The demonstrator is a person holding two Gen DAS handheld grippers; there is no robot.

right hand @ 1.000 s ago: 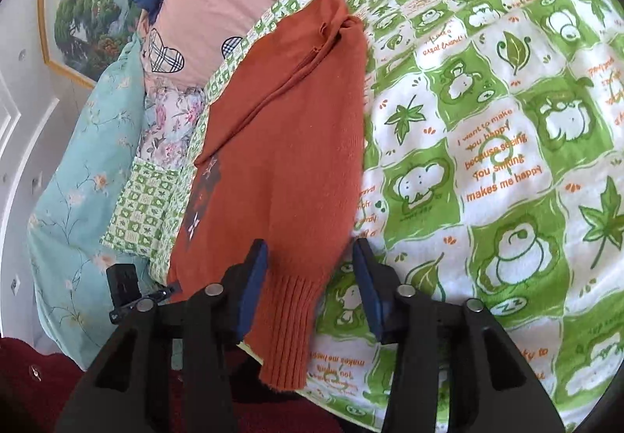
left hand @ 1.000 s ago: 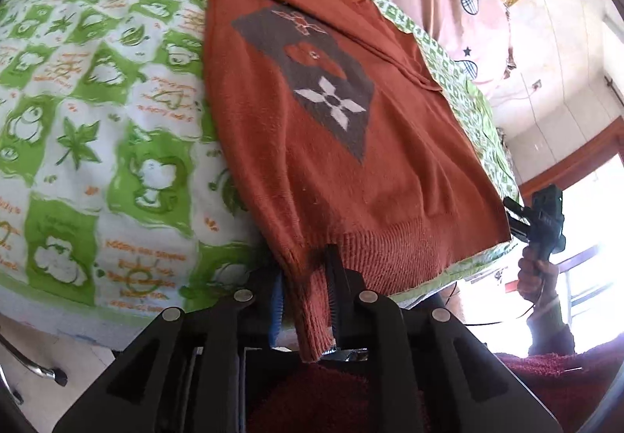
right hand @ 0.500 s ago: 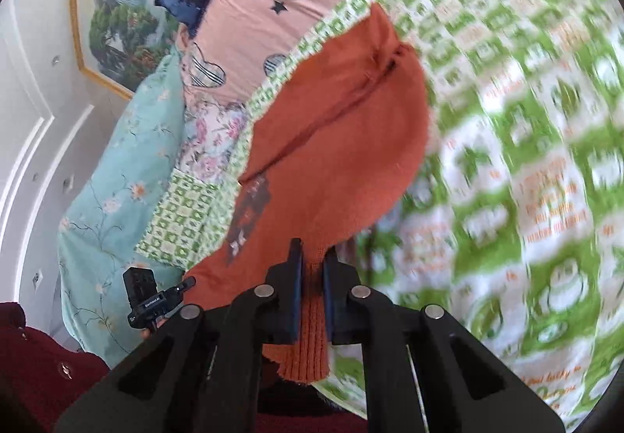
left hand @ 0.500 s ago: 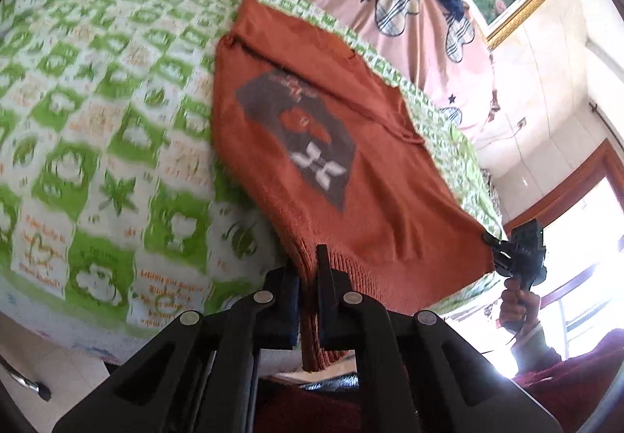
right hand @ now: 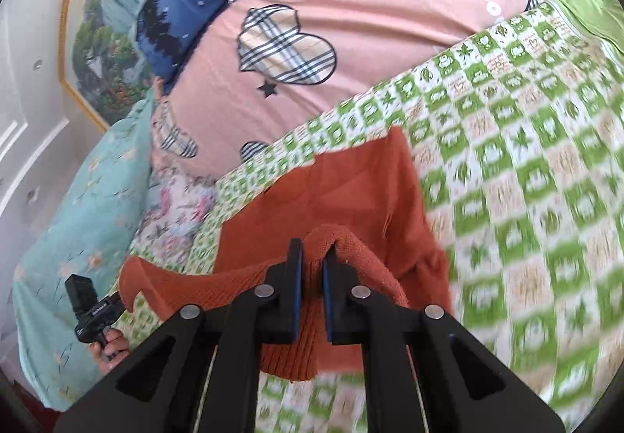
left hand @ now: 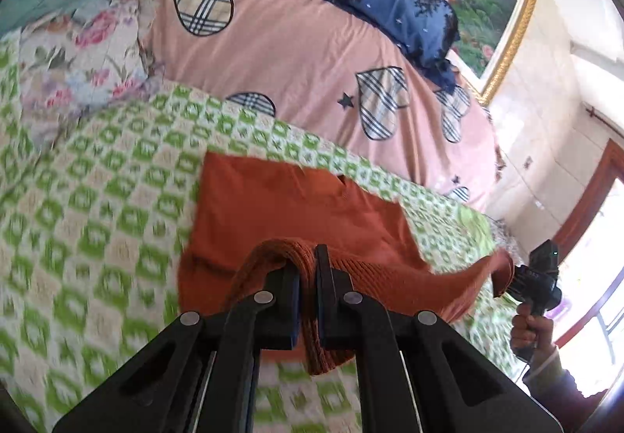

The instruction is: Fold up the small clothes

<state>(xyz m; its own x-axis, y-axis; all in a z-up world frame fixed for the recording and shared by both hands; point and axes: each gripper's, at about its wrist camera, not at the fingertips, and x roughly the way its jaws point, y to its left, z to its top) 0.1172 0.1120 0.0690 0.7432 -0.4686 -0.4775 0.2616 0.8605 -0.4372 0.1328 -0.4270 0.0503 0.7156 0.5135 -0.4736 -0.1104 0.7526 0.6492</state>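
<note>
Your left gripper [left hand: 308, 277] and right gripper [right hand: 312, 273] each have their jaws clenched on a corner of the ribbed hem of the rust sweater [left hand: 296, 207]. A second ago that hem hung over the bed's near edge; now you've lifted it up and over the body, which lies on the green checked blanket [left hand: 97, 199], so the first fold is underway.

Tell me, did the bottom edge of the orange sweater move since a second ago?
Yes. The sweater's ribbed hem hung over the bed edge; now it is lifted and carried toward the pink heart quilt, over the sweater's body.
</note>
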